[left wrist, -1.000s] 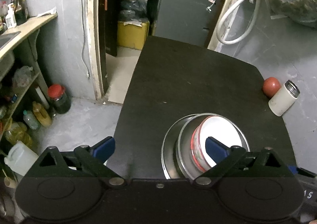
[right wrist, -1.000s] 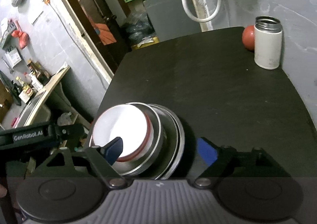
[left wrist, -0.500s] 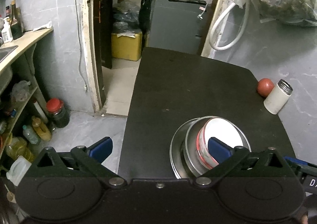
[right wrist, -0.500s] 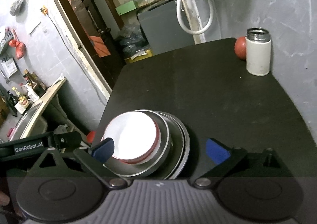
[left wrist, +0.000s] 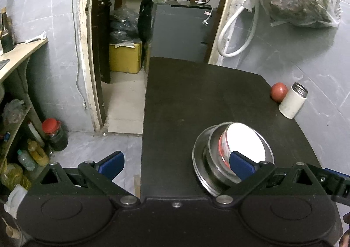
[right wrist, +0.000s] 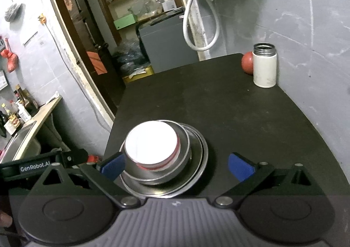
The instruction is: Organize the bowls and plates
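Bowl stack (left wrist: 240,148) partly hidden behind left hand-held gripper (left wrist: 175,165)

The black table (right wrist: 218,102) lay bare across its middle and far end, open room for a gripper to pass. Near the front edge the nested stack of steel plates and bowls (right wrist: 164,159) (a white bowl (right wrist: 152,143) on top) took up the left part. At the far right corner a white flask (right wrist: 264,65) stood upright just beside a red ball (right wrist: 247,63), close against the grey wall (right wrist: 306,39). A white hose (right wrist: 201,26) hung looped beyond the far edge, clear of the tabletop
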`<state>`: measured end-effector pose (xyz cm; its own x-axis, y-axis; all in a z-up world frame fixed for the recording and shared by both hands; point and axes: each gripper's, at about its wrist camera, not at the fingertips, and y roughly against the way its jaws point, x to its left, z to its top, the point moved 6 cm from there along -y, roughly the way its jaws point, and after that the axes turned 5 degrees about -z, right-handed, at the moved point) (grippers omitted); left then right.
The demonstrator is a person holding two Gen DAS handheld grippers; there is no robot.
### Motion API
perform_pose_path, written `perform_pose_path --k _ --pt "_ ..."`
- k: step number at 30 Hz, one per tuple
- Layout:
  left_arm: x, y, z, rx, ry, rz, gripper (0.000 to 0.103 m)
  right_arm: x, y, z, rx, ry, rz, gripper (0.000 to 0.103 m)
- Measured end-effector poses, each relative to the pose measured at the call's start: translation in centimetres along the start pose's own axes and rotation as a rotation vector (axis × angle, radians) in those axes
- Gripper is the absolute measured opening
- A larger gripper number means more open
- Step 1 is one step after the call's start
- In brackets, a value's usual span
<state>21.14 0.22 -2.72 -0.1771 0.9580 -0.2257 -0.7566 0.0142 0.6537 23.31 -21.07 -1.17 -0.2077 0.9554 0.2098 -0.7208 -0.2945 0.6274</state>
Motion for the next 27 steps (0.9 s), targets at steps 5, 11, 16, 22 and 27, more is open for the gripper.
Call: perform_pose_path --k 5,11,16,22,27 --pt "0.7 1.4 -0.8 -0.010 -0.025 -0.008 0.102 0.7 1.3 -1.1 -0.019 -0.014 -0.020 0.103" --pt "1.5 3.4 -1.9 -0.021 -0.039 -0.016 0.102 1.9 3.2 -2.5 -0.040 -0.016 -0.031 0.103" --pt "2.0 5.0 -2.7 -0.033 -0.064 -0.024 0.102 2.6 4.6 -3.6 -0.059 -0.027 -0.043 0.103" --pt "2.7 6.4 -3.4 -0.046 -0.085 -0.034 0.102 3.4 6.0 -4.6 -0.074 -0.030 -0.061 0.103" --pt "3.2 7.1 -3.9 -0.052 -0.089 -0.039 0.102 3.9 6.9 -5.4 -0.084 -0.030 -0.077 0.103"
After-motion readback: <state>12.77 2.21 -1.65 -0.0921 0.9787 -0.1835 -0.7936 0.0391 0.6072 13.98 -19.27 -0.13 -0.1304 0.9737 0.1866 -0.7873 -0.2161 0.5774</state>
